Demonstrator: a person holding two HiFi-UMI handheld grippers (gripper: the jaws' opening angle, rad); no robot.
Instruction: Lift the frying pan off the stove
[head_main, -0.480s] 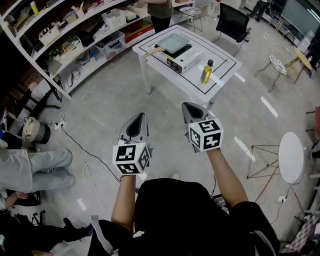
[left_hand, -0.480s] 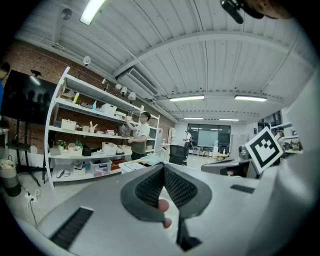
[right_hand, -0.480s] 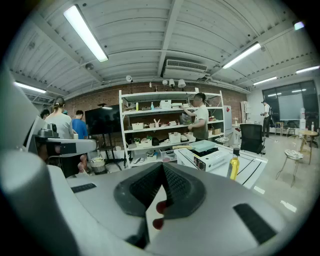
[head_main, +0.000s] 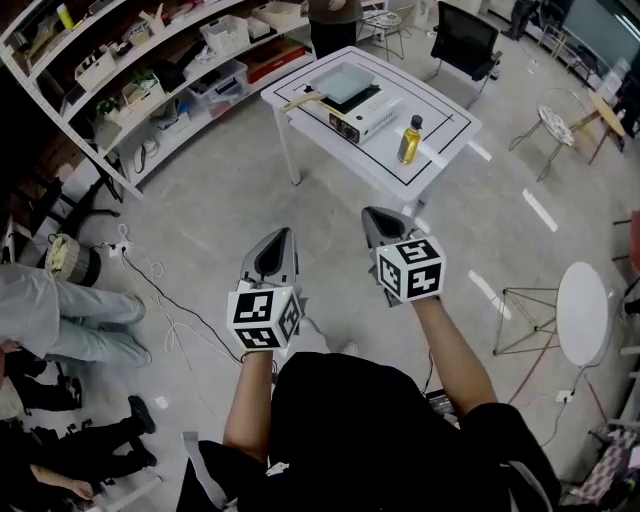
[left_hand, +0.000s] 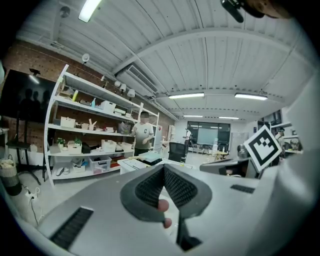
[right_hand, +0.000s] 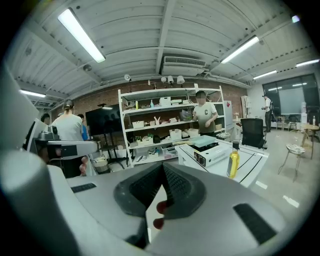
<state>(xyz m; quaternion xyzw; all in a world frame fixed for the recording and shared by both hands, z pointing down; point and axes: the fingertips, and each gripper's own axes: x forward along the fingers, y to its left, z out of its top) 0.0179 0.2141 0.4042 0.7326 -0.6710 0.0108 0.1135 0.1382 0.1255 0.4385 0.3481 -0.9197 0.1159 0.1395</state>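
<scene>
A pale green square frying pan (head_main: 343, 85) with a wooden handle sits on a white portable stove (head_main: 368, 113) on the white table (head_main: 440, 118), far ahead of me. Both grippers hang over the grey floor, well short of the table. My left gripper (head_main: 284, 233) is shut with nothing between its jaws, and my right gripper (head_main: 371, 213) is shut and empty too. The right gripper view shows the pan (right_hand: 209, 142) on the stove (right_hand: 214, 153) beyond the gripper (right_hand: 162, 166). From the left gripper (left_hand: 163, 168), the pan (left_hand: 151, 157) looks small and distant.
A yellow oil bottle (head_main: 410, 140) stands on the table's near right part. Long shelves (head_main: 150, 70) run along the left, and a person (head_main: 330, 25) stands behind the table. A black chair (head_main: 465, 42), a round white side table (head_main: 583, 312), floor cables (head_main: 150, 275) and seated people (head_main: 60, 320) surround the open floor.
The table sits slightly higher in the head view. The people at the lower left have shifted. Both grippers have hardly moved and stay shut.
</scene>
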